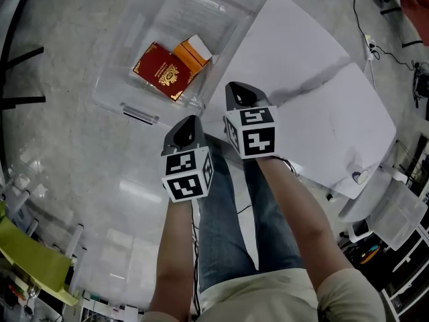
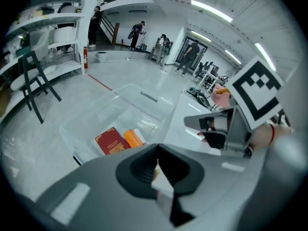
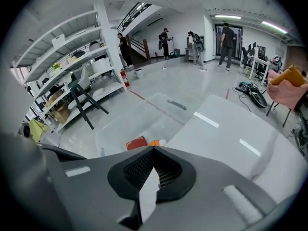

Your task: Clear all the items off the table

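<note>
Nearest the camera, the person's legs in jeans (image 1: pixel 231 233) stand on the near side of the clear bin (image 1: pixel 117 79). The 2 grippers are held side by side above them, both pointing down toward the bin's near right corner. The left gripper (image 1: pixel 191 121) has its jaws pressed together with nothing between them. The right gripper (image 1: pixel 236 87), just beside it and on the side away from the bin, is likewise closed and empty.

Inside the bin, on its floor, lies a red booklet (image 1: pixel 163 70) with gold print. An orange box (image 1: pixel 191 54) touches the booklet's far right edge. The white table (image 1: pixel 301 99) stands just beside the bin's right wall. Well beyond the bin are a black chair (image 2: pixel 33 81), white shelves (image 3: pixel 72 61) and several people (image 3: pixel 226 42) standing.
</note>
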Tool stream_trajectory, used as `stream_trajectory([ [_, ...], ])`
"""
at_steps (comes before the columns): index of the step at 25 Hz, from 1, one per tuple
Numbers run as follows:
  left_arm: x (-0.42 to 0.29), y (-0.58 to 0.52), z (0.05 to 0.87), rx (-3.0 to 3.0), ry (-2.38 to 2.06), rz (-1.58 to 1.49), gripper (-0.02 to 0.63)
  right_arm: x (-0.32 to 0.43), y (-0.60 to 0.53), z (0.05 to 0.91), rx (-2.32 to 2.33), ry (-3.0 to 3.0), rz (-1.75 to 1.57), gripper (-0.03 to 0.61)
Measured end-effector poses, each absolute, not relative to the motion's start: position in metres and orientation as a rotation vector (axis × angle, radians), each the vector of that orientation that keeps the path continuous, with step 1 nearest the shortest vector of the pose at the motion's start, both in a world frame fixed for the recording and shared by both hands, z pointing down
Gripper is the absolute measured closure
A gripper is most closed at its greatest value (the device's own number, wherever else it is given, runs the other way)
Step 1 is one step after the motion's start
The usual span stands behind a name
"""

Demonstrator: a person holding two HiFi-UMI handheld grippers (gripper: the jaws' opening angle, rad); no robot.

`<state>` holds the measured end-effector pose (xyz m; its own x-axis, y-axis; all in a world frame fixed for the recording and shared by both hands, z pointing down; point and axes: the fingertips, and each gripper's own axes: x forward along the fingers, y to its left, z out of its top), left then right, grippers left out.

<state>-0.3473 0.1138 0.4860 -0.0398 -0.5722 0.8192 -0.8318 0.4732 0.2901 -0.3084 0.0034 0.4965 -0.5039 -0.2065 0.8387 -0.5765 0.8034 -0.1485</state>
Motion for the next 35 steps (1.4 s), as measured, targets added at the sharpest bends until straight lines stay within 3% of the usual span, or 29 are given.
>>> stream_trajectory([
  [35,-0.015,-0.007,0.431,1.672,-1.413,0.603,0.604,0.081,-0.055,0.425,1.004,-2.032,0.730,0.581],
])
